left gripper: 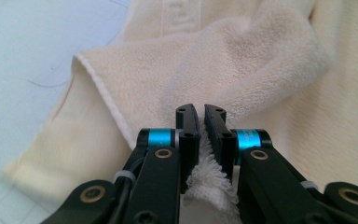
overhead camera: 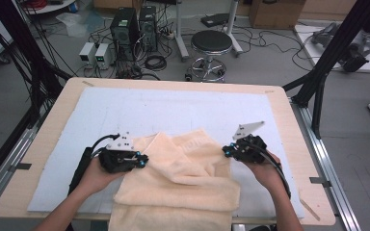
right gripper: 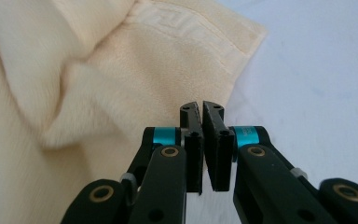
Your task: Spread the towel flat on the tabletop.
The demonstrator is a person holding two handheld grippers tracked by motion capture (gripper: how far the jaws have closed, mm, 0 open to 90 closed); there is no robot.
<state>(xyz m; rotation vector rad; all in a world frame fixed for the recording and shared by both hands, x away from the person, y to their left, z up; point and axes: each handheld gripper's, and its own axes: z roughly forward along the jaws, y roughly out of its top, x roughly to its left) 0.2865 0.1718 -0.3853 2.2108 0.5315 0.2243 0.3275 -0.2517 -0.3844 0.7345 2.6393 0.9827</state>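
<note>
A cream towel [overhead camera: 188, 183] lies rumpled and partly folded on the near half of the table. My left gripper [overhead camera: 143, 160] is at its left edge, shut on a fold of the towel [left gripper: 261, 56]; the fringed hem bulges out between the jaws of the left gripper [left gripper: 201, 112]. My right gripper [overhead camera: 226, 151] is at the towel's right edge. In the right gripper view the right gripper [right gripper: 201, 108] has its jaws pressed together with no cloth showing between them, and the towel [right gripper: 74, 70] with its woven band lies just beyond and to the left of the tips.
The towel rests on a pale blue mat [overhead camera: 173, 106] covering a wooden table [overhead camera: 289, 120]; its near end hangs over the front edge. Beyond the table stand a stool [overhead camera: 211, 45], computer towers [overhead camera: 124, 29] and floor cables. Black frame posts [overhead camera: 327, 57] flank the table.
</note>
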